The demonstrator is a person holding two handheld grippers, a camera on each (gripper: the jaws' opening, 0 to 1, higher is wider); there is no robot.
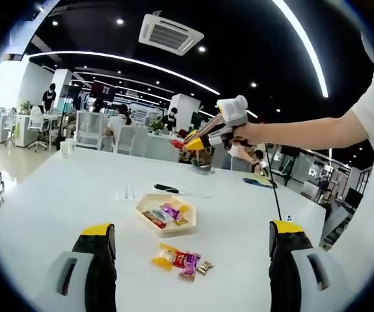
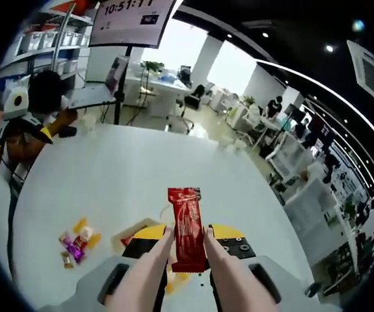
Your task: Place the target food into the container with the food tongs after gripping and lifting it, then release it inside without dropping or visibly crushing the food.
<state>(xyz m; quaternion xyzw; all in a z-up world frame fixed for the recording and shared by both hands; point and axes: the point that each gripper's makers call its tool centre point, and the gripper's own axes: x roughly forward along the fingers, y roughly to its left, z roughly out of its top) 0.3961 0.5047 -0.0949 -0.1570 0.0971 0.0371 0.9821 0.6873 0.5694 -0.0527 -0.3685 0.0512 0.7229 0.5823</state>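
Open-plan office all round, ceiling strip lights overhead, and centre stage a big white desk [image 1: 63, 195] carrying everything that matters. Out in its middle sits the container [image 1: 167, 213], a shallow pale tray already holding a few wrapped sweets, placed well away from every edge, I'd say so both arms can reach it. Just beside its near edge, a small heap of loose candies [image 1: 181, 261] waits on the bare desk. Now the right gripper [image 2: 188, 242], raised high above the desk at the end of the person's outstretched arm: its claw drives a pair of pink food tongs [image 2: 149, 276], and the tongs are pinched on a red snack packet [image 2: 187, 227], held upright and clear of the surface, seemingly hanging over the container. That's a lift done, by my reading, with the release inside yet to come. The left gripper [image 1: 193, 242] hovers low with its yellow-tipped claw spread wide, holding nothing. White print runs down the red wrapper, too small to read; a hanging screen [image 2: 128, 16] behind reads roughly "10:51:11".
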